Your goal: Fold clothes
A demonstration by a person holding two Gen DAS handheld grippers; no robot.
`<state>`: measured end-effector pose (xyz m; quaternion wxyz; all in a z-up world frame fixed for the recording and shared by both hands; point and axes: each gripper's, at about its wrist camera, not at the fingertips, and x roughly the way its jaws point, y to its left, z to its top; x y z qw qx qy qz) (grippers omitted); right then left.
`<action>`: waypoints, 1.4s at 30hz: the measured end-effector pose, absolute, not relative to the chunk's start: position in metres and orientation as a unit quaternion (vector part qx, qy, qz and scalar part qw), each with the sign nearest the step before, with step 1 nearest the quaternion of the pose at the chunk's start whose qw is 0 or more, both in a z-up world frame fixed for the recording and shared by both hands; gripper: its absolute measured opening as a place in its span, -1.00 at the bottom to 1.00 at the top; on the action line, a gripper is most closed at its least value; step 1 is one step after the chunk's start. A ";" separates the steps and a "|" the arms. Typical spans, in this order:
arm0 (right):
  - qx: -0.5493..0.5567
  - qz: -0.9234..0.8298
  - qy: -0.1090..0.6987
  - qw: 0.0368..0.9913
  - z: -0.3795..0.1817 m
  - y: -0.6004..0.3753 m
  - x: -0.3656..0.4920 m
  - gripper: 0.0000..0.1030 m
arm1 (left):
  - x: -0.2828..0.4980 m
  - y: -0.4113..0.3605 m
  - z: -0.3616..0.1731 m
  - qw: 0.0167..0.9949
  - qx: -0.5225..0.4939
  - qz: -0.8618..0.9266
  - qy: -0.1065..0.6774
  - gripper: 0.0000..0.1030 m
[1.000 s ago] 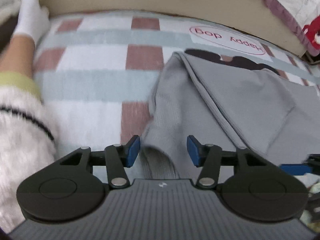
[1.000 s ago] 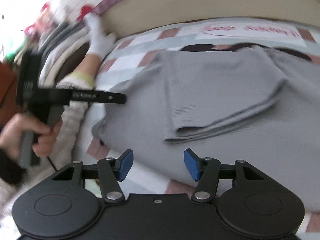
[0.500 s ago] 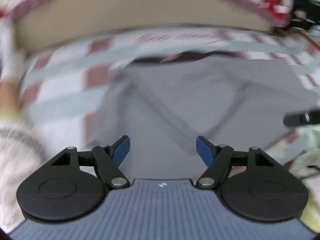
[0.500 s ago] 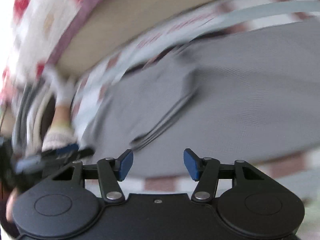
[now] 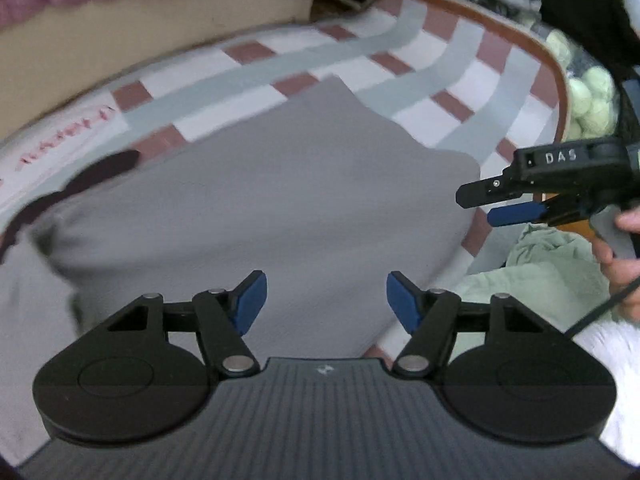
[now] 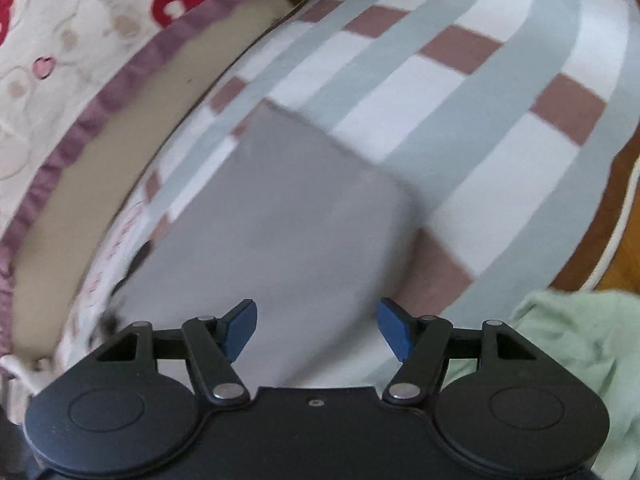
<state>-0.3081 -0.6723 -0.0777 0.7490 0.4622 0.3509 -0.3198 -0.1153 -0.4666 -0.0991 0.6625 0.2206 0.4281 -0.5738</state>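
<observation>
We judge that we are between folds: the grey garment (image 5: 256, 208) lies spread on the checked blanket (image 5: 452, 76), and neither tool holds any of it. Our left gripper (image 5: 322, 300) sits at the bottom centre of its view, jaws apart but closing, with only flat grey cloth beyond the pads. Our right gripper (image 6: 316, 326) is likewise at the bottom centre of its view, jaws opening and empty, above the garment's near part; the cloth's free end reaches toward the frame's upper middle. Next we need to pick that unfolded end's edge, one tool per corner, and pinch cleanly. A pale green cloth (image 6: 576, 344) lies lower right.
</observation>
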 end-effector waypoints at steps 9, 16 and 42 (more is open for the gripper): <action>0.497 -0.303 0.280 0.763 -0.109 -0.684 -0.318 0.31 | -0.128 -0.489 -0.127 0.638 0.245 -0.592 0.427 0.28; 0.457 -0.281 0.265 0.801 -0.118 -0.684 -0.303 -0.80 | -0.130 -0.503 -0.131 0.631 0.225 -0.615 0.417 0.28; 0.298 -0.007 0.251 0.921 0.038 -0.536 -0.179 -0.82 | -0.057 -0.371 -0.012 0.721 0.094 -0.575 0.374 0.28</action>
